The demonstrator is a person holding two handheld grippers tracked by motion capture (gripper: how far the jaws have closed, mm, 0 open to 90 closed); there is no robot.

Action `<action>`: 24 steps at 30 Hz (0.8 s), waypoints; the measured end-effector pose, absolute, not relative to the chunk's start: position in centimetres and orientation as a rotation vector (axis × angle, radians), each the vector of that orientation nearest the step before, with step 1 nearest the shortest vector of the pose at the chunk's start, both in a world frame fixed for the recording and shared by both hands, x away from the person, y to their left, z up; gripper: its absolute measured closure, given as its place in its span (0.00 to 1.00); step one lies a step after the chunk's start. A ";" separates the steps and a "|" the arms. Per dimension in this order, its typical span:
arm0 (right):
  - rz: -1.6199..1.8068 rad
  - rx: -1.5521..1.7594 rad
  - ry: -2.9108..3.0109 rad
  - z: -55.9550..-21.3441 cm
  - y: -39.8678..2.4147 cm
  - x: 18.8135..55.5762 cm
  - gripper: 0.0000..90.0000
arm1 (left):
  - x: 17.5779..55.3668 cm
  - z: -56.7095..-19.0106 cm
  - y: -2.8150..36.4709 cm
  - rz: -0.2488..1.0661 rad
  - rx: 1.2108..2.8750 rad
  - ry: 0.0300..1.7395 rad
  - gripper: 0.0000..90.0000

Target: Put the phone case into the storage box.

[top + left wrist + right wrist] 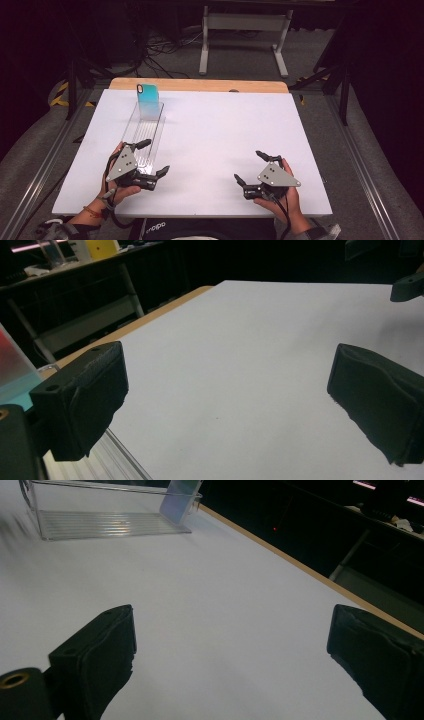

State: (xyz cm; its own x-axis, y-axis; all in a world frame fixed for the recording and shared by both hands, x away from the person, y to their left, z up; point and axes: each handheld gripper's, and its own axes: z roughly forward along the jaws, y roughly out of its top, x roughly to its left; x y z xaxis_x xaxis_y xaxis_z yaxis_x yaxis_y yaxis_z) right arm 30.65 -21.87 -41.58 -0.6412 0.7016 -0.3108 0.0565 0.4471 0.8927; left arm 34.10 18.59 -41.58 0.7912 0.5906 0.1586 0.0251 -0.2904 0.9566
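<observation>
1. phone case (pixel 148 93), teal-blue with a dark camera cutout at its top corner, stands upright in the far end of the clear plastic tray (pixel 131 131), near the table's back edge on the left; in the right gripper view the same phone case (pixel 181 495) leans against the tray's end wall.
2. left gripper (pixel 154 158) is released, jaws spread wide, empty, hovering over the near end of the tray; nothing is between its pads in the left gripper view.
3. right gripper (pixel 250 165) is also released and empty, low over the bare white table (pixel 225 130), well apart from the tray.
4. judged step: a reach for the case. the left gripper is nearer; it would do well to travel along the tray and pinch the case by its flat faces from above, clear of the tray walls.
5. the tray looks light and may slide; the right gripper could steady it.
6. writing: none legible on the case or tray; a white word on dark clothing at the bottom edge is too blurred to read.
</observation>
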 end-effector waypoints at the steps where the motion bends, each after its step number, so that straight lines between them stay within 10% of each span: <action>1: 1.209 0.633 2.016 -41.6 -21.9 30.6 0.07 | 34.1 -41.7 18.7 0.589 1.808 0.475 0.04; 24: 1.189 0.609 1.993 -41.6 -21.8 30.5 0.06 | 33.5 -43.3 19.3 0.555 1.864 0.486 0.04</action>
